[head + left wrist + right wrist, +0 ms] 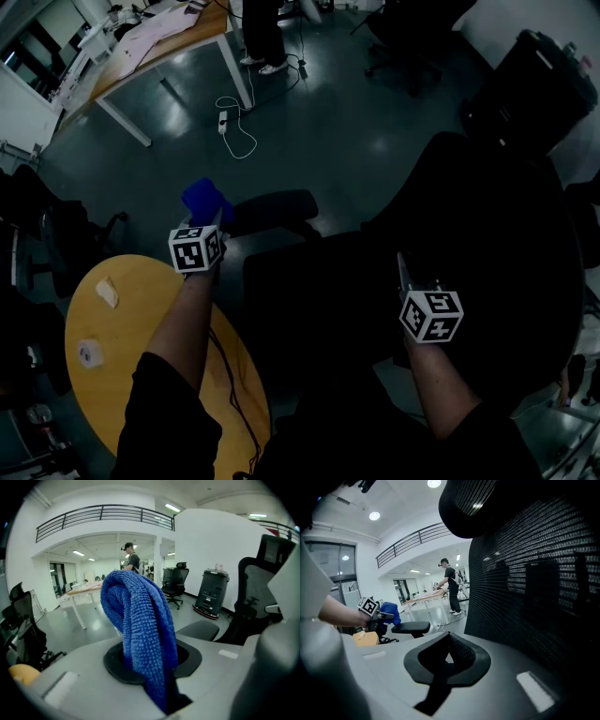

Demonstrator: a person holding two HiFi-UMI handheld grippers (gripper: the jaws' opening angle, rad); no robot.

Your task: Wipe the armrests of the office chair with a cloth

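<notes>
Approach is the step in hand, by my reading: the left gripper (208, 225) has its jaws clamped on the blue cloth (140, 620), which bunches up ahead of the fingertips. The armrest (199, 630) lies just beyond them and to their right, not yet touched. Next the cloth needs lowering onto the pad, then dragging along it. The left forearm reaches forward, gripper roughly level; the right gripper (449, 644) – jaws together on nothing – sits close beside the office chair's mesh backrest (534, 573)
</notes>
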